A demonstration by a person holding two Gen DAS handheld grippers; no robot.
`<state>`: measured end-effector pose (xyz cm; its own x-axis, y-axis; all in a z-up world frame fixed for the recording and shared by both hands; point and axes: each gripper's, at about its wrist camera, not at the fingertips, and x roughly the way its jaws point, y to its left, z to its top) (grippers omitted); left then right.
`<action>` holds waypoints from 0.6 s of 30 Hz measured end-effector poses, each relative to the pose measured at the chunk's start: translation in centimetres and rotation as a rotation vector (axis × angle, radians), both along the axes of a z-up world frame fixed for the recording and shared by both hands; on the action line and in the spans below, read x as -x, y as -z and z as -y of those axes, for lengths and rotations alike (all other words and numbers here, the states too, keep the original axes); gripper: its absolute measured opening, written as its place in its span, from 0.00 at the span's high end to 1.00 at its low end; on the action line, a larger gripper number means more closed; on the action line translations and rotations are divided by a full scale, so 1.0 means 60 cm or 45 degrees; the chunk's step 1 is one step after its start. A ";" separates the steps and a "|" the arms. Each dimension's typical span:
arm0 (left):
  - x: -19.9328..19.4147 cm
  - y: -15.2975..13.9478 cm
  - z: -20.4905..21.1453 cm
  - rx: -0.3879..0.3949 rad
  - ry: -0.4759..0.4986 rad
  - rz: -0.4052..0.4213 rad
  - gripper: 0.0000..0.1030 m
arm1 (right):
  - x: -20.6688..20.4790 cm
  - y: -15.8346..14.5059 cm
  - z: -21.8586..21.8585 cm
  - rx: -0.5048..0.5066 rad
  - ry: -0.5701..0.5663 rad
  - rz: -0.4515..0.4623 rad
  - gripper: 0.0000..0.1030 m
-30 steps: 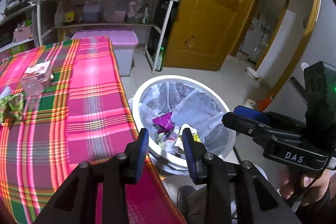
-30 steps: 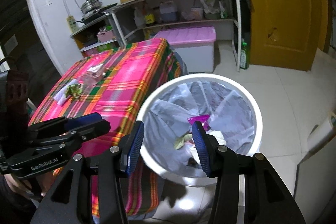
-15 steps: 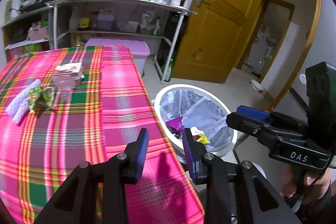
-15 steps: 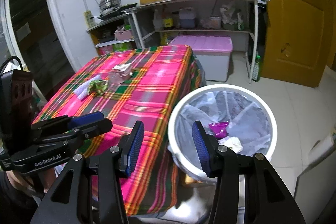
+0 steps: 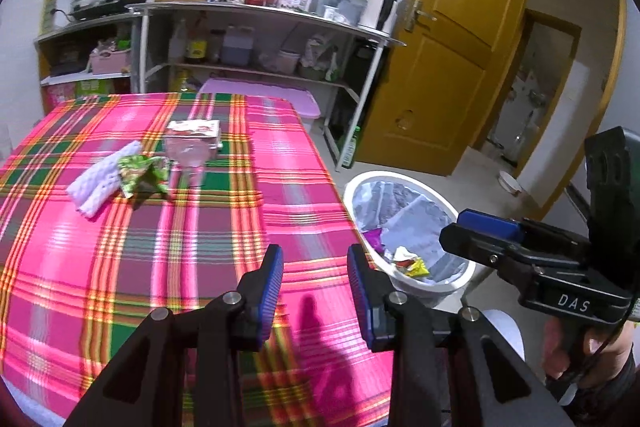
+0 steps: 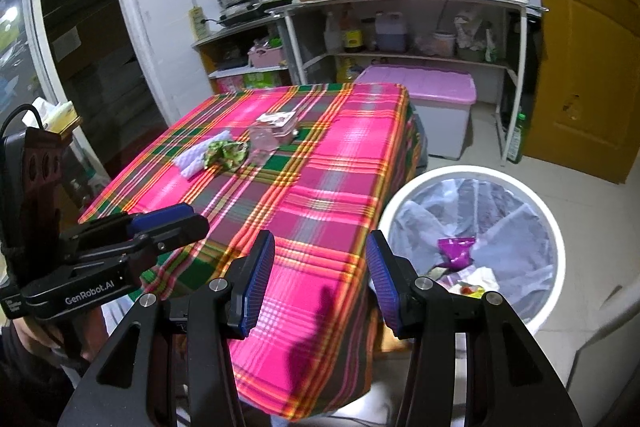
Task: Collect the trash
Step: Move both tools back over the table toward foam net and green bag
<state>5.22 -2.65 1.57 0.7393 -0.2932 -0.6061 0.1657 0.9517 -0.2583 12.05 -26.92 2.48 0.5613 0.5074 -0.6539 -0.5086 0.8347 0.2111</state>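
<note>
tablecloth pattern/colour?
Tablecloth: pink plaid with green, orange and yellow stripes; clearest in the left wrist view.

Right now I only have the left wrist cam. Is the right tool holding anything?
Observer: No. The right wrist view shows the right tool open, with nothing between its pads.
Operator: What is it pointed at?
Observer: The near right part of the table. The trash bin stands on the floor just to the tool's right, and its whole rim is in view there.
</note>
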 end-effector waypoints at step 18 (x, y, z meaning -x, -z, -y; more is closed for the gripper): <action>-0.007 0.014 -0.150 -0.025 -0.255 -0.007 0.68 | -0.039 0.006 -0.104 -0.012 -0.133 -0.052 0.53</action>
